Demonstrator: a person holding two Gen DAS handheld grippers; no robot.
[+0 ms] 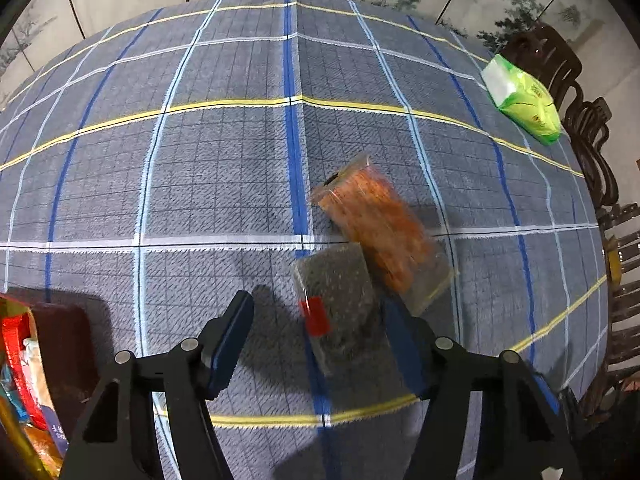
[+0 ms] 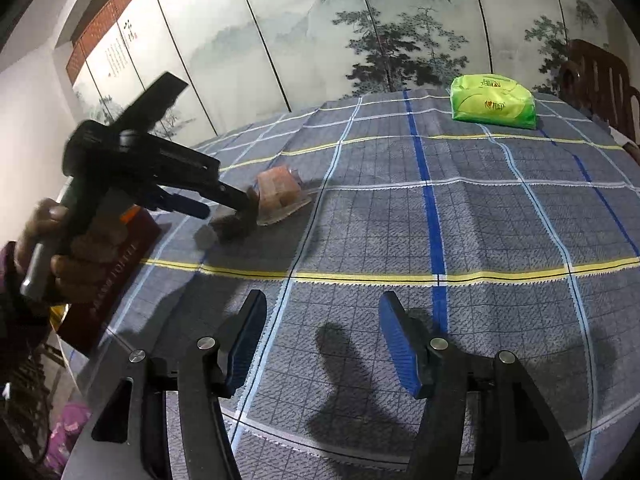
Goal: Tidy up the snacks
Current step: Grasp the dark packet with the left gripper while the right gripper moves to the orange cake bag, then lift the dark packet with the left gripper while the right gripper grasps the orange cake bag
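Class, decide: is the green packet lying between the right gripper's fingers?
No, the green packet lies far across the table; nothing sits in the right gripper.

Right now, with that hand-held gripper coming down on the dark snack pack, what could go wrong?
The left hand-held gripper straddles the dark pack unevenly: one finger touches it, the other stands clear, so closing may shove it sideways. The orange pack overlaps it and could be dragged along.

Two snack packs [image 1: 360, 248] on table [image 1: 200, 160]
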